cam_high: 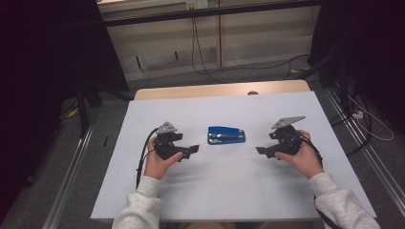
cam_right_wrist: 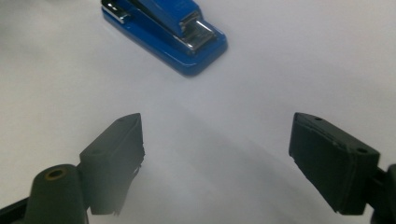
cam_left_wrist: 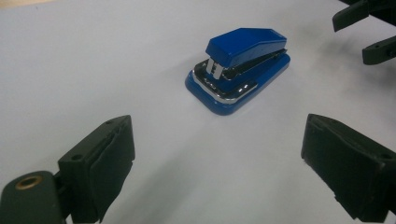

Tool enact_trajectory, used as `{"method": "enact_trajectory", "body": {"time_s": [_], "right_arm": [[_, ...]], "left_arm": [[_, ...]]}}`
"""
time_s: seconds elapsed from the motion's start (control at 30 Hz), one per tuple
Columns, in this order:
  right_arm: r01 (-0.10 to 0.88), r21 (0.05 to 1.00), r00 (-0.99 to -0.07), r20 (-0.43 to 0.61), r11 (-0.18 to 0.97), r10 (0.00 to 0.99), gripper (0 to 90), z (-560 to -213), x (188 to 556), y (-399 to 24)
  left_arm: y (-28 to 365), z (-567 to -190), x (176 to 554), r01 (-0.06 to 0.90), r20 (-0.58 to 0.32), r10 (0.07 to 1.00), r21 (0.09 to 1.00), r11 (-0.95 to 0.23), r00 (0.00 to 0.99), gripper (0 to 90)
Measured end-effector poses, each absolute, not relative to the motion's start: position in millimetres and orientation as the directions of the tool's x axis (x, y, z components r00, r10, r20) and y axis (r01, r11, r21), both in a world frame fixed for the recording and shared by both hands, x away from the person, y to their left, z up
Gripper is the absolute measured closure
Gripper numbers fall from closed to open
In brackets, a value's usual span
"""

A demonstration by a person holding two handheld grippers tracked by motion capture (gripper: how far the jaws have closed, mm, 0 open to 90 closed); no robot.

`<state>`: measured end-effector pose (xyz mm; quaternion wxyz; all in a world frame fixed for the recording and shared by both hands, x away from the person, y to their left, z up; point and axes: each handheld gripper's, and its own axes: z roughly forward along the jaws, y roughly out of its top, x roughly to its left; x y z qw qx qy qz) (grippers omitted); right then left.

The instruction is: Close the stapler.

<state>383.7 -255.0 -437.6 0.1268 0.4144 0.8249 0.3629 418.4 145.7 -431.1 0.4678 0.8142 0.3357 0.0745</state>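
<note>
A blue stapler [cam_high: 226, 135] lies flat near the middle of the white surface [cam_high: 229, 191], between the left tongs [cam_high: 190, 150] and the right tongs [cam_high: 262, 150] and touching neither. Both tongs are spread wide and empty, each held low over the surface in a hand and aimed inward at the stapler from its own side. The likely risk is that the stapler's smooth, sloped top slips from the pads, or that a one-sided push slides it across the surface.
</note>
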Motion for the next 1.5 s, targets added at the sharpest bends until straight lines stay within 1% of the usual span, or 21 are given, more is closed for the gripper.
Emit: {"method": "enact_trajectory", "body": {"time_s": [0.1, 0.17, 0.33, 0.4, 0.7, 0.73, 1.03, 1.1, 1.27, 1.5], "right_arm": [[0.593, 0.693, -0.632, 0.084, 0.411, 0.770, 16.4, -438.4, 374.6, -252.3], [0.598, 0.686, -0.632, 0.085, 0.415, 0.770, 15.9, -439.2, 372.5, -252.3], [0.605, 0.674, -0.640, 0.094, 0.425, 0.763, 15.1, -440.9, 361.2, -255.9], [0.606, 0.674, -0.640, 0.098, 0.423, 0.762, 14.9, -440.3, 356.7, -257.9], [0.588, 0.691, -0.648, 0.091, 0.421, 0.756, 14.4, -435.2, 338.5, -262.7], [0.587, 0.694, -0.647, 0.092, 0.417, 0.757, 14.1, -434.8, 336.7, -263.4], [0.585, 0.696, -0.649, 0.093, 0.416, 0.755, 13.7, -436.3, 324.1, -268.0], [0.582, 0.698, -0.651, 0.093, 0.417, 0.753, 13.7, -435.9, 322.2, -268.9], [0.579, 0.704, -0.648, 0.091, 0.412, 0.756, 13.6, -434.5, 317.7, -271.4], [0.575, 0.711, -0.651, 0.099, 0.404, 0.753, 13.4, -436.0, 311.3, -273.2]], "left_arm": [[150.4, -429.6, 412.1, 0.463, -0.179, 0.609, 0.815, -0.348, 0.773, 9.0], [154.7, -429.8, 408.0, 0.445, -0.148, 0.612, 0.816, -0.368, 0.777, 8.9], [167.5, -430.8, 399.8, 0.459, -0.169, 0.620, 0.820, -0.343, 0.766, 8.1], [173.6, -430.2, 396.8, 0.469, -0.193, 0.620, 0.823, -0.319, 0.761, 8.1], [195.0, -428.6, 381.6, 0.474, -0.193, 0.649, 0.831, -0.290, 0.736, 8.1], [197.1, -429.2, 379.5, 0.473, -0.198, 0.647, 0.834, -0.283, 0.737, 7.0], [208.9, -432.3, 363.5, 0.472, -0.182, 0.647, 0.826, -0.308, 0.741, 6.3], [210.1, -433.4, 360.6, 0.464, -0.163, 0.649, 0.825, -0.323, 0.743, 5.5], [216.7, -434.7, 353.8, 0.455, -0.150, 0.645, 0.825, -0.337, 0.750, 5.4], [230.2, -434.2, 346.8, 0.462, -0.161, 0.664, 0.832, -0.307, 0.730, 5.4]]}}
